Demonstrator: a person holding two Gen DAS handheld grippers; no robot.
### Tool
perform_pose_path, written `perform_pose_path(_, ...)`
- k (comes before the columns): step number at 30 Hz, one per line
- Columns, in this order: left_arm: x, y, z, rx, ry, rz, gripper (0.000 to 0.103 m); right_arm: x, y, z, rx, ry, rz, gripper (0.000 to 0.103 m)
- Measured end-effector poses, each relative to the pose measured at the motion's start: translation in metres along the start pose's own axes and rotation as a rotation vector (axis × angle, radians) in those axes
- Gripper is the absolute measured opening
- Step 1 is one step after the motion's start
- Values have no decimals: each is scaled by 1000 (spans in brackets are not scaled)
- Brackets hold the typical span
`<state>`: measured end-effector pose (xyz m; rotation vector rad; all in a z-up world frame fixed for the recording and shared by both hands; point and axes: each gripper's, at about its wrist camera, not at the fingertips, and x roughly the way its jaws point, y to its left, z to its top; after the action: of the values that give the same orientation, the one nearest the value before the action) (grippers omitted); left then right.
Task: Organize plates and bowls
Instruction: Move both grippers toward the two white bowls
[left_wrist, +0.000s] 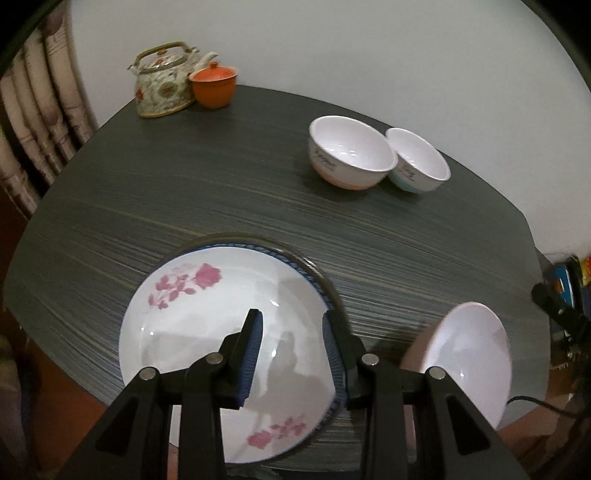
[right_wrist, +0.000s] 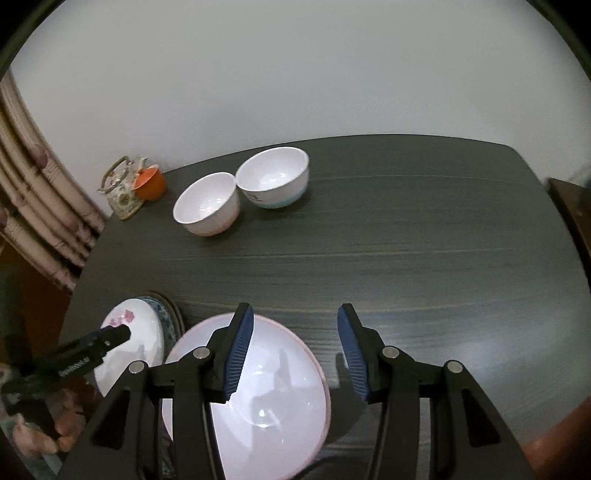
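Inspecting the white glazed dish with pink rose prints (left_wrist: 192, 325): found at the near edge of the dark wood-grain bench (right_wrist: 406, 258), over a blue-rimmed plate (left_wrist: 303, 270); cannot tell whether resting on it or raised just above. Judged rigid ceramic, moderately heavy, glossy and so slippery, liable to chip against the plate beneath. Recommend taking hold at the rim, one pad inside the wall and one outside, and keeping it level. Noted the left jaws (left_wrist: 291, 317) partly spread and straddling that rim on its right side, inner pad over the dish floor, outer pad at the outside wall. Appears to be pinching the rim, though contact of the inner pad not confirmed.

Checked next the plain white bowl with a pale pink rim (right_wrist: 273, 387), near the right end of the near edge, just beside the rose dish. Judged lighter, equally stiff, slick and breakable; best gripped across the rim wall. Found the right jaws (right_wrist: 295, 310) spread wider, left pad inside the bowl, right pad outside and standing clear of the wall; not seen pressing, so no hold recorded.

Logged a small white bowl with a pink foot (left_wrist: 351, 151) and a small white bowl with a blue foot (left_wrist: 419, 157), touching, toward the far edge.
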<state>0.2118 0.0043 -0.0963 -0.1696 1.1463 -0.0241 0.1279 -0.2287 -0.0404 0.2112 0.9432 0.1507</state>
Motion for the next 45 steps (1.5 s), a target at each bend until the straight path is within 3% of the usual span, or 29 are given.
perform_pose_path(6,5,14,17,-36,5,40,34,20,3,34,-60,44,-29,46)
perform_pose_path(16,29,14,84,-20,0,80,34,76,16,79,-34,158,57,46)
perform_pose_path(30,87,7,159,-110,40,-44,34,156,53,113,-56,256,156,46)
perform_pose_path(41,126,9,176,-148,83,-53,34,201,72,122,-7,330,220,46)
perform_pose_path(45,123,16,179,-174,50,-82,34,210,74,123,8,339,228,46)
